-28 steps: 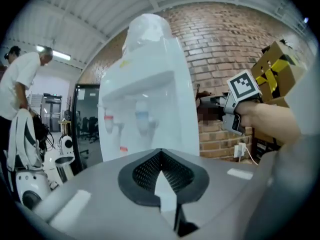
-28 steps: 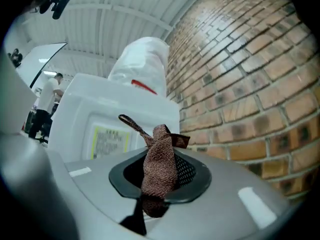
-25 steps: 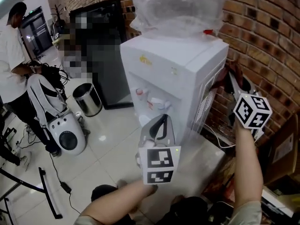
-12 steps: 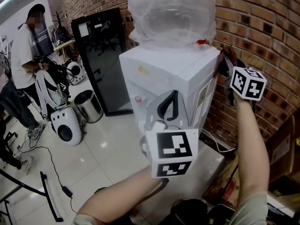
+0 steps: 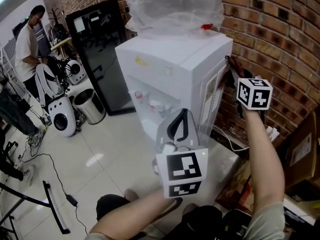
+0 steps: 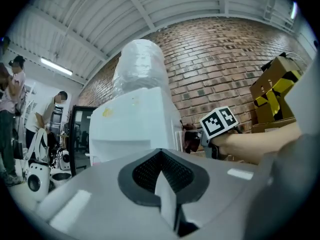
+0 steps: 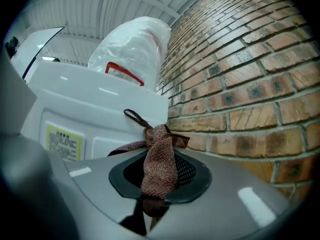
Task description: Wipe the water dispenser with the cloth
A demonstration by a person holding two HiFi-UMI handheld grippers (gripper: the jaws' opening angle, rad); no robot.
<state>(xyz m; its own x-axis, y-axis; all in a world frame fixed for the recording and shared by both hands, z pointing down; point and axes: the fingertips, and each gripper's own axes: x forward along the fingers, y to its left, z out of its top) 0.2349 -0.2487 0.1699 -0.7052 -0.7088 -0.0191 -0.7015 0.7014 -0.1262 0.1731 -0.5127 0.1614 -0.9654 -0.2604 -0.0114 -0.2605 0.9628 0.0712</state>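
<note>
Head view with both gripper views, at a white water dispenser [image 5: 175,59] standing against a brick wall [image 5: 272,29]. Right gripper [image 5: 233,79], held level, has its jaws clamped on a brown cloth [image 7: 159,159]; the cloth is pinched into a narrow fold that rises above the jaws, with a thin loop at its top. The cloth lies at the rear upper part of the dispenser's side panel, between dispenser and wall; whether it touches the panel cannot be told. Left gripper [image 5: 179,123], also level, sits in front of the dispenser's tap recess and apart from it, with its jaws together and nothing between them. A bottle wrapped in clear plastic [image 5: 172,6] stands on top of the dispenser. A black cabinet [image 5: 100,49] and a metal bin [image 5: 90,106] stand to the left of the dispenser, with a person in a white shirt [image 5: 27,39] beyond them.
</note>
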